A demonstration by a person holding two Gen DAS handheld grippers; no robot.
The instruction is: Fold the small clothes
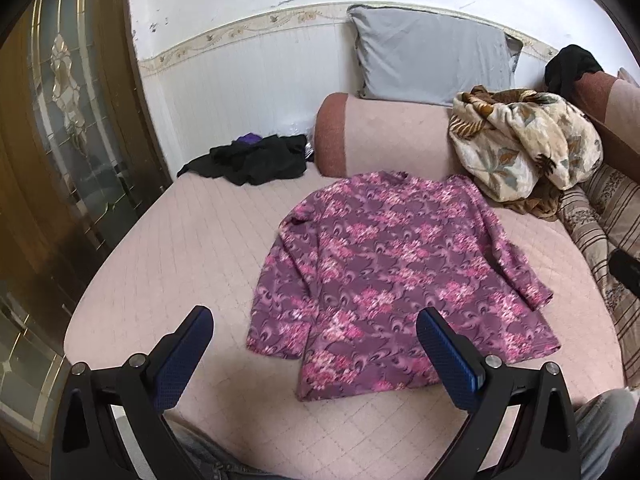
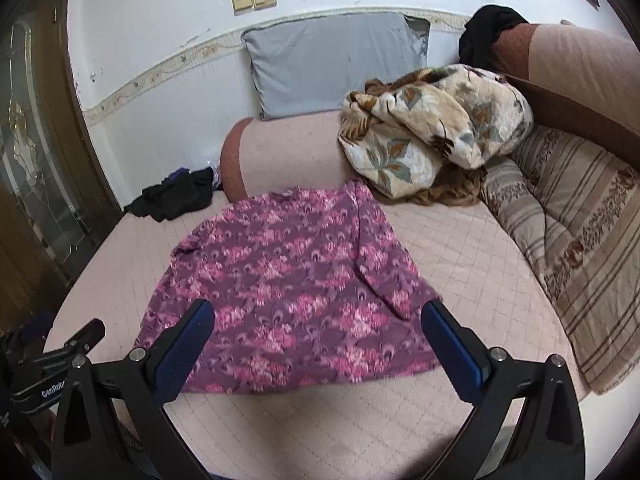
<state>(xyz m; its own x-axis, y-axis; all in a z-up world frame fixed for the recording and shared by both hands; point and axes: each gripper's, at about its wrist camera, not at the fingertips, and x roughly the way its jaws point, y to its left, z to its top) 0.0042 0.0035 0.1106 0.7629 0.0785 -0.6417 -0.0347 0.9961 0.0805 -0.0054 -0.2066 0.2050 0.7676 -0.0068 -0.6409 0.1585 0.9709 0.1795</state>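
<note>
Left gripper (image 1: 314,322): blue pads spread wide, nothing between them, hovering above the near hem of the shirt (image 1: 400,264). Right gripper (image 2: 318,316): same, pads apart and empty, over the shirt's lower right part.

Shirt is purple with pink flowers, lying flat on the pink quilted bed (image 1: 168,256), collar toward the wall. Both sleeves lie down along the body; the left sleeve's cuff ends near the hem, the right sleeve's cuff sits out to the side. Whether it lies front up or back up, can't tell.

Beyond it: a pink bolster (image 1: 360,136), a grey pillow (image 1: 432,60) against the wall, a crumpled floral blanket (image 1: 524,140) just right of the collar. Dark clothes (image 1: 252,160) heaped by the wall, a purple bit half buried underneath. Striped quilt (image 2: 568,236) runs out of view at right. Bottom edge of the left view: jeans, cut off.
</note>
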